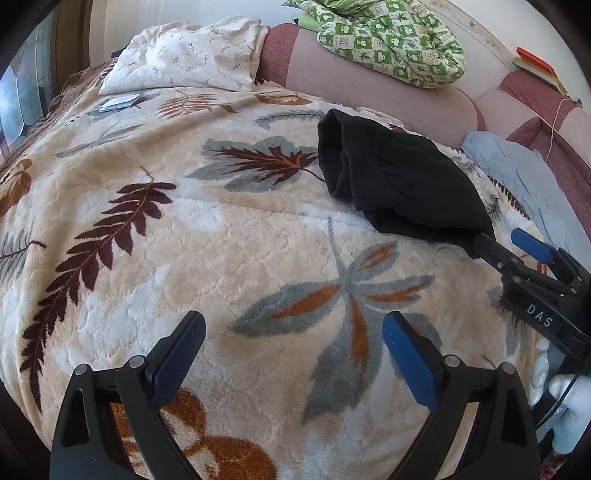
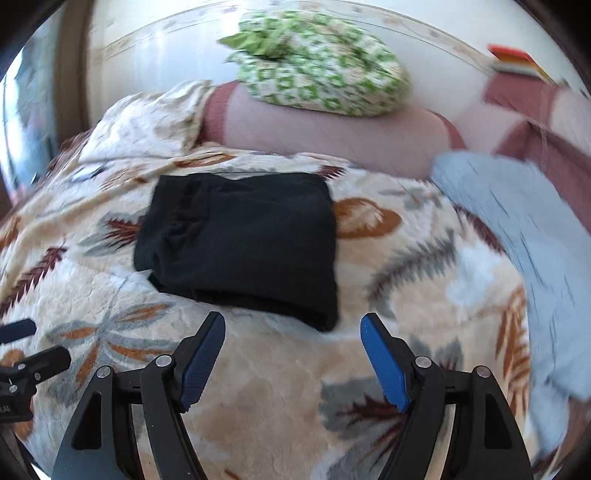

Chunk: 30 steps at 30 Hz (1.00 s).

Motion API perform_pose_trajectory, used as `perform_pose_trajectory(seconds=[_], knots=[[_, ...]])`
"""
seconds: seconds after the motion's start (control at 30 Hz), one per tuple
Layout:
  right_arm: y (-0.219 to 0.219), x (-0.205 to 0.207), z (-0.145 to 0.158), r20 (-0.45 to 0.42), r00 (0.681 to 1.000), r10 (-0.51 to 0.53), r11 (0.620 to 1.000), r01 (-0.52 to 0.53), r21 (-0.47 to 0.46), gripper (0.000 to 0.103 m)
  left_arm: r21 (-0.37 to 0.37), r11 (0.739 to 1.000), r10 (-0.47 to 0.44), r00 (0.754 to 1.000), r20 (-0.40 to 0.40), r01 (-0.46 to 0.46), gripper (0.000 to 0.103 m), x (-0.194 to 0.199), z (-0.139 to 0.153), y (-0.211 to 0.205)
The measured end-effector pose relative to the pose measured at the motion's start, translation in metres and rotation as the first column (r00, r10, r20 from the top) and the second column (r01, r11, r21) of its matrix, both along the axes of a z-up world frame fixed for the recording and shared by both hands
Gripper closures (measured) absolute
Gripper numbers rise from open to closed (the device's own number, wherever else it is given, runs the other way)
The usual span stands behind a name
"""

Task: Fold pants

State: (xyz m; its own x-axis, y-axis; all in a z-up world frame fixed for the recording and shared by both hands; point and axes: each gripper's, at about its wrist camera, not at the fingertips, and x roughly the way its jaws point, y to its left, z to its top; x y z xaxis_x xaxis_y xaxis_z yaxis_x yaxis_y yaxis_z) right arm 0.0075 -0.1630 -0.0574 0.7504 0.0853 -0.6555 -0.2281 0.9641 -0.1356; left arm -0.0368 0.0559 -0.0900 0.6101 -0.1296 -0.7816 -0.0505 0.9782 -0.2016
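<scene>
A plush cream blanket with brown, grey and orange leaf prints fills most of the frame. Along the top runs a padded pink and maroon sofa back, with a green-and-white patterned quilt bundled on it. A cream leaf-sprigged pillow lies upper left, a pale blue quilted cloth at right. Daylight brightens the white wall.

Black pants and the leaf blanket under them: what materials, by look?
Black pants: likely a soft matte knit, cotton-like; limp folds, no sheen, gathered elastic-looking waistband. Leaf blanket: plush fleece, probably synthetic; thick fuzzy pile, crackled texture, slight sheen.
</scene>
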Motion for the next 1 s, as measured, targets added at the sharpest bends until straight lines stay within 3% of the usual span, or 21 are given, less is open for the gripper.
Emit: perform_pose_trajectory(seconds=[0.1, 0.23, 0.27, 0.3, 0.37, 0.67, 0.83, 1.0], knots=[[0.039, 0.007, 0.000, 0.026, 0.987, 0.159, 0.982, -0.156, -0.104, 0.022, -0.009, 1.000, 0.010, 1.000, -0.001, -0.010, 0.007, 0.000, -0.001, 0.006], [0.071, 0.025, -0.012, 0.007, 0.969, 0.246, 0.950, -0.240, -0.200, 0.026, -0.020, 1.000, 0.020, 1.000, -0.004, -0.020, 0.007, -0.001, -0.002, 0.012], [0.073, 0.029, -0.015, -0.007, 0.968, 0.250, 0.946, -0.246, -0.212, 0.040, -0.024, 0.999, 0.023, 1.000, -0.006, -0.023, 0.007, -0.001, -0.002, 0.014], [0.073, 0.035, -0.018, -0.035, 0.965, 0.260, 0.943, -0.261, -0.207, 0.064, -0.030, 0.999, 0.028, 1.000, -0.008, -0.028, 0.007, -0.001, -0.003, 0.017], [0.065, 0.045, -0.017, -0.087, 0.964, 0.250, 0.956, -0.260, -0.137, 0.084, -0.042, 0.998, 0.038, 0.999, -0.011, -0.038, 0.007, 0.000, -0.004, 0.021], [0.025, 0.058, 0.007, -0.102, 0.988, 0.114, 0.993, -0.115, 0.003, 0.086, -0.068, 0.997, 0.044, 0.999, -0.013, -0.045, 0.007, 0.001, -0.005, 0.025], [0.037, 0.050, 0.005, -0.190, 0.954, 0.231, 0.970, -0.210, 0.122, 0.081, -0.070, 0.996, 0.045, 0.999, -0.011, -0.046, 0.007, 0.002, -0.005, 0.025], [0.042, 0.041, 0.020, -0.147, 0.958, 0.244, 0.956, -0.213, 0.203, 0.068, -0.070, 0.997, 0.045, 0.999, -0.009, -0.045, 0.007, 0.002, -0.006, 0.024]])
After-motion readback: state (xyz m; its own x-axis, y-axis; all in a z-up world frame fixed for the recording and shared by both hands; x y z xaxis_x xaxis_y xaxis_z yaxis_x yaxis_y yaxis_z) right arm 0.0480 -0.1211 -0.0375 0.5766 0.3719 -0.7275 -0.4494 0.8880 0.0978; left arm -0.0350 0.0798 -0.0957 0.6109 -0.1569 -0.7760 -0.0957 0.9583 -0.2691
